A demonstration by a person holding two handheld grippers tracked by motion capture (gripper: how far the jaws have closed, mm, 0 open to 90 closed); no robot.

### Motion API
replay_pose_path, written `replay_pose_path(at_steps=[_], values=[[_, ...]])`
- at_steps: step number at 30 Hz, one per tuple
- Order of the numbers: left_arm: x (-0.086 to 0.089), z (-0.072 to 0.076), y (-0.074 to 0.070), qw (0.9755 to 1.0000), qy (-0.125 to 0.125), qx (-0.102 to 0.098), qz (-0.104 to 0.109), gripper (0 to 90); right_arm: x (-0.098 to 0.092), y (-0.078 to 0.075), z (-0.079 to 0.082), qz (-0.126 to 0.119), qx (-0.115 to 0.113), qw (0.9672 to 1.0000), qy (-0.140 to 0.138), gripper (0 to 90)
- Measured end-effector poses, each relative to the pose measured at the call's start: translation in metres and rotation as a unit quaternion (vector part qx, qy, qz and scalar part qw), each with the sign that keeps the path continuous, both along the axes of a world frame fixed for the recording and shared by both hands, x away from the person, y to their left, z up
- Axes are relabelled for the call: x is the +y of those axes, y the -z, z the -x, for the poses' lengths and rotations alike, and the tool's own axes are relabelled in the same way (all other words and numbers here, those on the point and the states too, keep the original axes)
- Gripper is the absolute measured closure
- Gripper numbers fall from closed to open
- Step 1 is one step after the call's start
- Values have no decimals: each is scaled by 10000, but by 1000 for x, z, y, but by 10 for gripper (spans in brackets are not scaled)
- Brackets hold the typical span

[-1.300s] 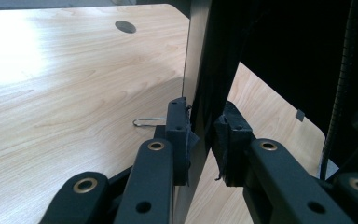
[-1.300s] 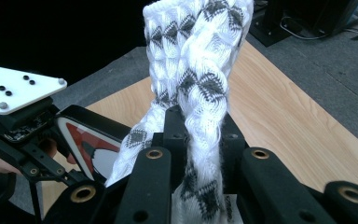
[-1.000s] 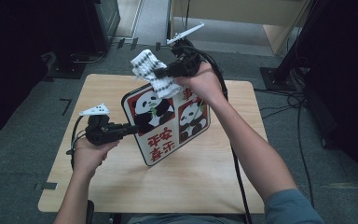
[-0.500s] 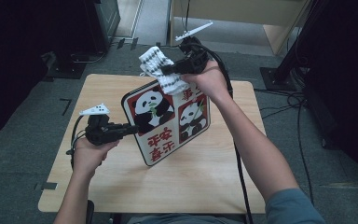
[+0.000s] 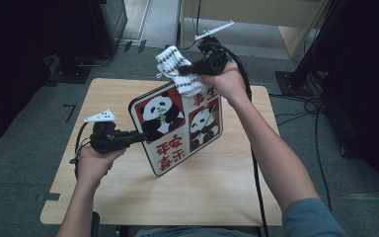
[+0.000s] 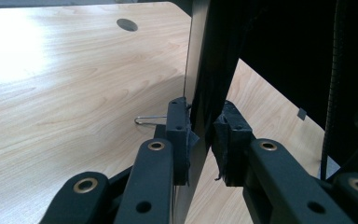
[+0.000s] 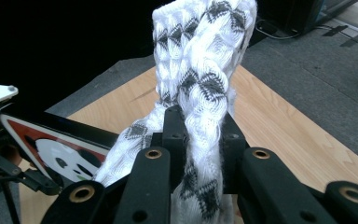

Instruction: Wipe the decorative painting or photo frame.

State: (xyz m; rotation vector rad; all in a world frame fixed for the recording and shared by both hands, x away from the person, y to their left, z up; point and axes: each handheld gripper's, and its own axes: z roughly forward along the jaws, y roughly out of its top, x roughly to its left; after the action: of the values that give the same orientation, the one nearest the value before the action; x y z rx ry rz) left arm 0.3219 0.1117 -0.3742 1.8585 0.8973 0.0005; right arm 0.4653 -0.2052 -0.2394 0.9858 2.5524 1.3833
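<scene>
left gripper (image 5: pixel 140 137) clamped on left edge of tilted panda board (image 5: pixel 177 126), right gripper (image 5: pixel 187 70) clamped on white patterned cloth (image 5: pixel 177 69) at board's top edge, above wooden table (image 5: pixel 217 187)

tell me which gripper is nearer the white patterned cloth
Right. The right gripper is shut on the cloth, above the panda board's top edge. The left gripper clamps the board's left edge, apart from the cloth.

The cloth (image 7: pixel 200 70) was a soft white knit with grey diamonds, ribbed and fuzzy. The panda board (image 5: pixel 177 126) looked smooth and slightly glossy. The table (image 6: pixel 74 74) was pale wood-grain laminate with a sheen. Each claw was matt black plastic.
</scene>
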Motion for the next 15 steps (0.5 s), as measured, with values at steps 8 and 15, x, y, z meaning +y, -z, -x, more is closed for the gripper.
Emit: replay_pose_path(at_steps=[8,15], values=[[0,0,0,10000,11,-3,-7,778,-12,2,-6,1,-87,9999,145,794],[0,0,0,10000,-4,9,9,777,-22,1,-8,49,-218,9994,271,794]])
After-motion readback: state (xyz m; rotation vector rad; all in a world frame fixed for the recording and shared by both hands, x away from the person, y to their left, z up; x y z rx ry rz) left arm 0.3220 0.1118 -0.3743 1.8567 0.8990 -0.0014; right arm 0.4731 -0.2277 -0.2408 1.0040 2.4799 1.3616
